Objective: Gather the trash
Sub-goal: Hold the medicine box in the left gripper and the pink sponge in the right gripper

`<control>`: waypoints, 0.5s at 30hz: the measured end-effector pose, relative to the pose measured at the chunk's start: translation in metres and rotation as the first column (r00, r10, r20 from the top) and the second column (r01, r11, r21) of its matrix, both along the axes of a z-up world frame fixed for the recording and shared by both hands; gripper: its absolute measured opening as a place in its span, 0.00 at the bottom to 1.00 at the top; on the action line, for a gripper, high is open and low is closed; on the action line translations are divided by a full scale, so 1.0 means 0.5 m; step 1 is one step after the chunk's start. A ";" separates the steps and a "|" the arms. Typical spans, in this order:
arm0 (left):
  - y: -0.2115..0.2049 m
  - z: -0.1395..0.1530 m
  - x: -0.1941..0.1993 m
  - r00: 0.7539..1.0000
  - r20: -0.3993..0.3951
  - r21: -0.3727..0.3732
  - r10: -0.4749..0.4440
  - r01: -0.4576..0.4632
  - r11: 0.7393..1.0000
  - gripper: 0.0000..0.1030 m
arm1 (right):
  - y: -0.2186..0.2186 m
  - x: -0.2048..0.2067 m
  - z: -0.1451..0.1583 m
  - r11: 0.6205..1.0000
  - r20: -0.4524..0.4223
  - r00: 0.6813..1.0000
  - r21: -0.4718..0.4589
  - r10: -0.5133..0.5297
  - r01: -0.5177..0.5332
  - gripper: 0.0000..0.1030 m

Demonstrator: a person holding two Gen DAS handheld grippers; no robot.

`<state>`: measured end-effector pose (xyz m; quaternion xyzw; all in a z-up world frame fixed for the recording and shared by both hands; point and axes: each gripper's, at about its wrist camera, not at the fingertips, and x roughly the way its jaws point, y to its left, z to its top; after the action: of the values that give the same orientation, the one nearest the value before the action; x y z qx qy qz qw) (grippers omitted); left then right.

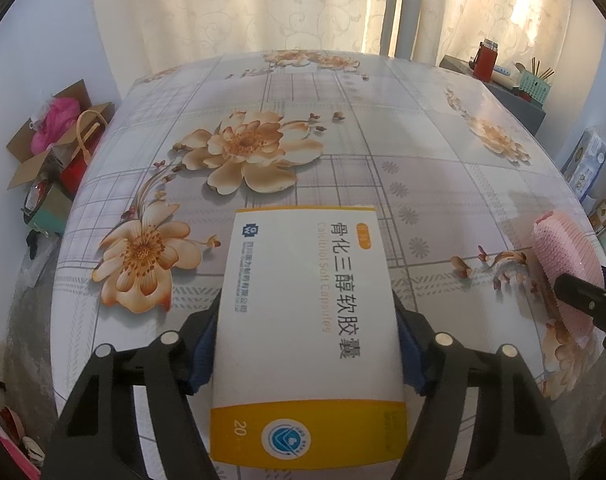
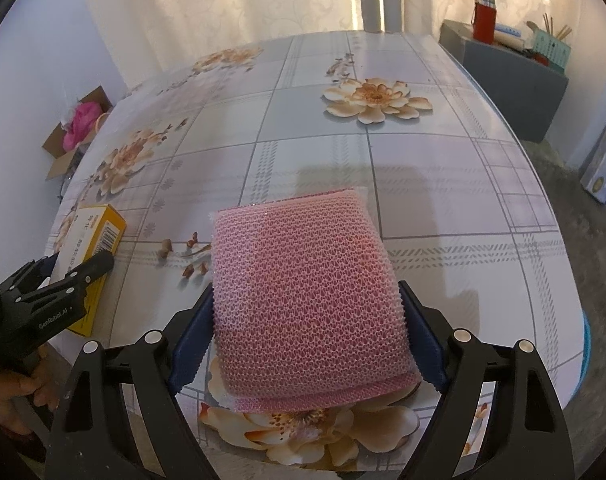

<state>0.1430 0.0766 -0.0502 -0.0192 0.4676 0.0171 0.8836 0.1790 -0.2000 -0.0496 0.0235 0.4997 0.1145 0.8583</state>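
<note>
Both grippers grip: left (image 1: 307, 344) box (image 1: 303, 320) reading "Calcitriol Soft Capsules", right (image 2: 309, 336) pink foam netting (image 2: 307, 300).

Box: we see smooth printed cardboard on the medicine box (image 1: 307, 320), white and yellow, with a faint sheen.
Sponge: the pink sponge (image 2: 307, 300) looks to us like rough open mesh, sealed in thin clear plastic.
Tablecloth: our tablecloth (image 1: 343, 120) is glossy, smooth plastic with printed flowers.
Gripper: the left gripper (image 1: 307, 344) seems matt black plastic with dull metal studs and ribbed blue pads (image 2: 191, 344).
Curtain: matt patterned cloth (image 1: 263, 0).
</note>
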 end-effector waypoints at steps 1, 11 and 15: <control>0.001 0.000 -0.001 1.000 0.001 -0.004 0.001 -0.001 1.000 0.68 | 0.000 0.000 0.000 1.000 0.000 1.000 0.001 0.000 0.000 0.78; 0.001 0.004 -0.008 1.000 0.017 -0.008 0.005 -0.004 1.000 0.68 | -0.002 -0.003 0.004 1.000 0.006 1.000 0.006 -0.002 0.002 0.78; 0.000 0.010 -0.007 1.000 0.028 -0.005 0.004 -0.004 1.000 0.68 | -0.002 -0.004 0.008 1.000 0.012 1.000 0.009 -0.001 0.001 0.78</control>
<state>0.1393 0.0768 -0.0454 -0.0227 0.4551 0.0171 0.8900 0.1771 -0.2011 -0.0458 0.0268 0.4939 0.1164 0.8613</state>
